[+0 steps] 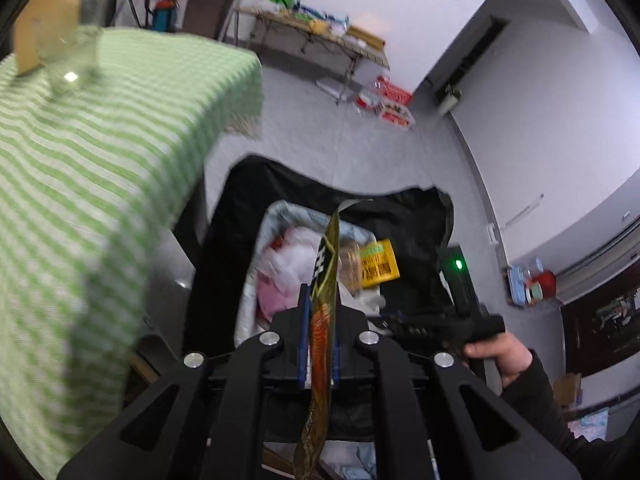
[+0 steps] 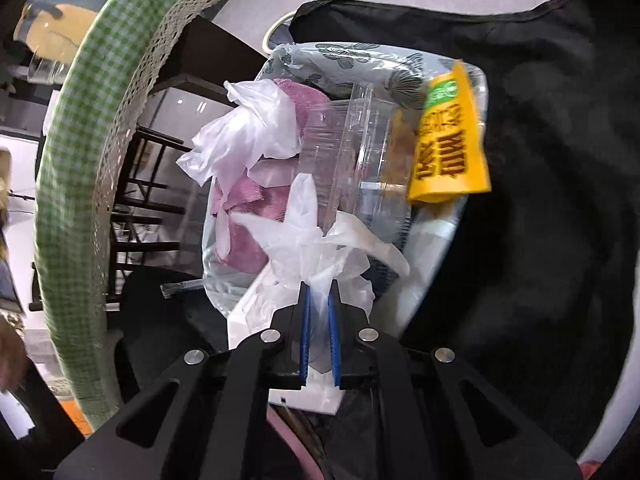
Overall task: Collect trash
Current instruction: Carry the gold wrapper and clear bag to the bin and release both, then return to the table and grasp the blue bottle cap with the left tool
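My left gripper [image 1: 320, 300] is shut on a long gold and orange snack wrapper [image 1: 328, 256] that stands up between its blue pads. It hangs over a lined bin [image 1: 276, 216] with a yellow packet [image 1: 378, 264] inside. In the right wrist view my right gripper [image 2: 318, 292] is shut on a crumpled thin white plastic glove [image 2: 320, 240], just above the same bin [image 2: 360, 56]. The bin holds a pink cloth [image 2: 240, 236], a clear plastic container [image 2: 360, 152] and the yellow packet [image 2: 448, 148]. A hand [image 1: 504, 356] grips the right gripper's handle beside the bin.
A black bag [image 1: 248, 208] drapes around the bin on the grey floor. A table with a green checked cloth [image 1: 100, 160] and lace hem stands close on the left, with a glass [image 1: 72, 60] on it. Dark chair rails [image 2: 148, 200] sit under it. A folding table [image 1: 320, 36] stands at the far wall.
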The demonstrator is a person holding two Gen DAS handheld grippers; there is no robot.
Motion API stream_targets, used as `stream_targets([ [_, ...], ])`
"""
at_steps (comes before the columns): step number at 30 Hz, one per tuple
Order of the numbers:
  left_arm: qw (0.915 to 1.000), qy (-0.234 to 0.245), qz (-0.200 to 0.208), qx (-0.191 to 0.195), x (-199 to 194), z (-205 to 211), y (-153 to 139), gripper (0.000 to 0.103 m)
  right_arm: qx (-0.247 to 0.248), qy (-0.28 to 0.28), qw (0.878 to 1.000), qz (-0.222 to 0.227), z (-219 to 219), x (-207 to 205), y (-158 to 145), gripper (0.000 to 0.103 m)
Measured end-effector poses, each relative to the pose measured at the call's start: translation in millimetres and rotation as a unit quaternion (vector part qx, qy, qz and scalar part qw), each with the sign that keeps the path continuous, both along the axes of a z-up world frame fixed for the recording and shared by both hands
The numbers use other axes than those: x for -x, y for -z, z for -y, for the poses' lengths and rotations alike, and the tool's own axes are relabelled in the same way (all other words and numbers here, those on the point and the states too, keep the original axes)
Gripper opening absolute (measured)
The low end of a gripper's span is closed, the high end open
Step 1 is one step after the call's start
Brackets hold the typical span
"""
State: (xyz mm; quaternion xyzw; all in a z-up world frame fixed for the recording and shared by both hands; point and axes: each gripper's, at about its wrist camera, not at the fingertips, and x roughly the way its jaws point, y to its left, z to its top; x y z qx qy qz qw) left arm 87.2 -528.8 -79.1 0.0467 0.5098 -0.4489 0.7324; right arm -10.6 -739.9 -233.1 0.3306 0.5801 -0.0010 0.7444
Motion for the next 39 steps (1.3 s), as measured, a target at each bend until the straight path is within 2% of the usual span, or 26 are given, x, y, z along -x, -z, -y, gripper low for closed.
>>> stream_targets([
  [2, 0.9999, 0.007, -0.013, -0.008, 3.9, 13.6, 14.6, 0.006, 0.012, -0.011, 1.000, -0.002, -4.4, -5.5, 4.6, 0.009],
  [6, 0.9983, 0.022, -0.043, -0.033, 9.0, 33.6, 47.0, 0.006, 0.068, -0.046, 0.997, -0.014, -24.4, -25.2, 6.0, 0.009],
  [11, 0.9957, 0.026, -0.066, -0.059, 11.2, 49.4, 77.2, 0.006, 0.078, -0.018, 0.997, -0.012, -19.3, -25.8, 11.1, 0.013],
  [14, 0.9936, 0.032, -0.084, -0.068, 11.9, 57.0, 93.2, 0.006, 0.097, -0.003, 0.995, 0.007, -13.5, -12.5, -1.9, 0.027],
  [15, 0.9930, 0.035, -0.088, -0.070, 12.6, 58.7, 96.8, 0.006, 0.092, 0.005, 0.996, 0.015, -8.3, -6.5, -7.9, 0.040],
  [16, 0.9923, 0.037, -0.092, -0.075, 13.3, 62.0, 102.8, 0.006, 0.089, 0.013, 0.996, 0.023, -3.5, 0.5, -13.6, 0.059],
  [17, 0.9919, 0.036, -0.093, -0.079, 13.7, 64.7, 107.8, 0.006, 0.093, 0.019, 0.995, 0.031, -4.0, 4.7, -19.0, 0.063],
  [22, 0.9893, 0.017, -0.110, -0.094, 10.7, 75.0, 132.6, 0.006, 0.108, 0.038, 0.991, 0.065, 7.7, 23.9, -52.3, 0.064],
  [25, 0.9914, 0.018, -0.105, -0.077, 10.8, 82.2, 133.3, 0.009, 0.124, 0.050, 0.988, 0.079, 14.8, 35.7, -69.1, 0.064],
  [27, 0.9925, 0.021, -0.091, -0.079, 12.0, 86.9, 129.8, 0.041, 0.134, 0.053, 0.986, 0.082, 16.4, 32.0, -76.2, 0.064],
  [28, 0.9937, 0.017, -0.079, -0.078, 12.2, 87.2, 125.0, 0.062, 0.139, 0.054, 0.985, 0.084, 16.0, 32.6, -80.0, 0.064],
  [31, 0.9961, 0.026, -0.060, -0.060, 11.5, 83.7, 111.1, 0.064, 0.150, 0.052, 0.983, 0.090, 12.4, 36.1, -93.2, 0.064],
  [33, 0.9967, 0.024, -0.046, -0.063, 10.6, 77.3, 102.7, 0.064, 0.155, 0.050, 0.982, 0.095, 8.9, 32.3, -96.8, 0.064],
  [37, 0.9980, -0.004, -0.012, -0.062, 4.7, 48.2, 75.3, 0.064, 0.169, 0.047, 0.977, 0.123, -0.6, 27.1, -113.8, 0.064],
  [39, 0.9990, -0.016, 0.001, -0.041, 2.4, 31.1, 53.1, 0.064, 0.174, 0.044, 0.973, 0.142, -6.7, 22.6, -125.3, 0.064],
])
